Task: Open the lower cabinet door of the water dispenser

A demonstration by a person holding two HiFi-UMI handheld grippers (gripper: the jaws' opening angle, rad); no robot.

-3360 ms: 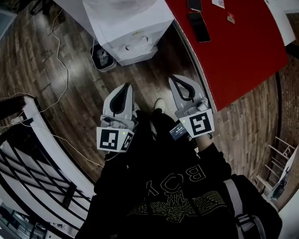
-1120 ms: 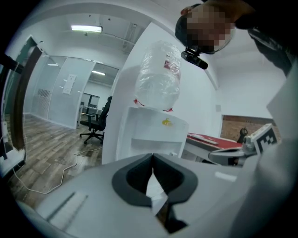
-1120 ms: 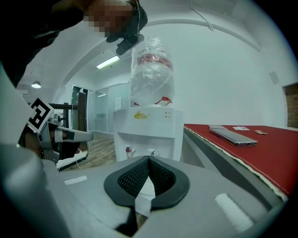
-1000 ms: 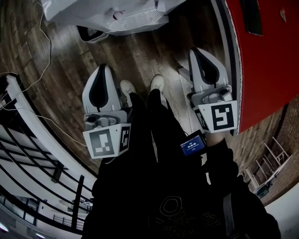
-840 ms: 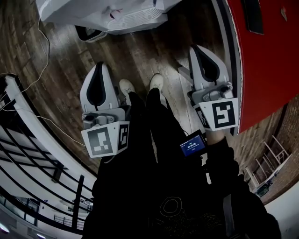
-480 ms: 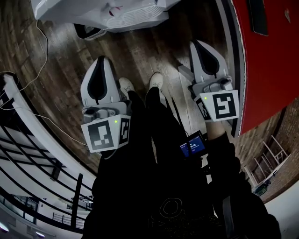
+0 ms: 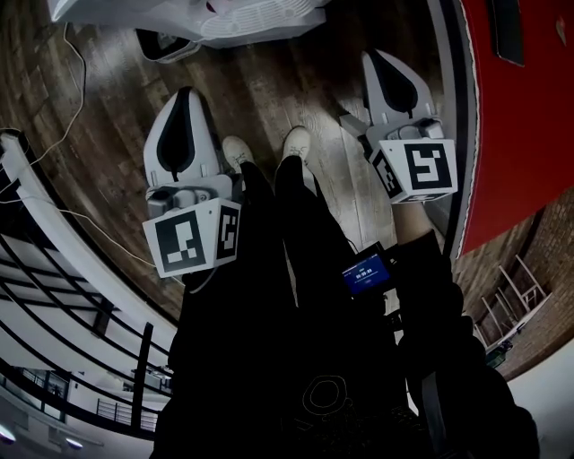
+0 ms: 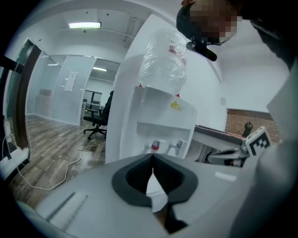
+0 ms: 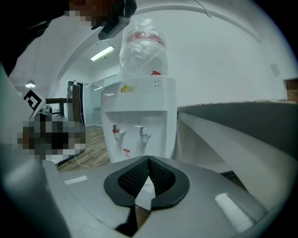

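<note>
The white water dispenser [image 8: 160,118] stands ahead with a bagged bottle on top and two taps [image 8: 165,146]. In the right gripper view the water dispenser [image 9: 139,109] shows its taps and a strip of front panel below them. Its lower cabinet door is hidden behind the gripper bodies. In the head view only the dispenser's top [image 7: 242,12] shows at the upper edge. My left gripper [image 7: 184,91] [image 8: 152,156] is shut and empty, short of the dispenser. My right gripper [image 7: 375,56] [image 9: 149,159] is shut too, holding nothing, beside the red table.
A red table [image 7: 525,116] runs along the right, its grey edge [image 9: 233,116] close to the dispenser. White cables [image 7: 67,116] lie on the wood floor at left. A dark bin [image 7: 166,45] sits beside the dispenser. An office chair [image 8: 98,116] stands far left. My shoes [image 7: 294,143] are between the grippers.
Both grippers have sunk a little, the right more. In the head view the dispenser has slid further toward the top edge. Both pairs of jaws stay closed.
</note>
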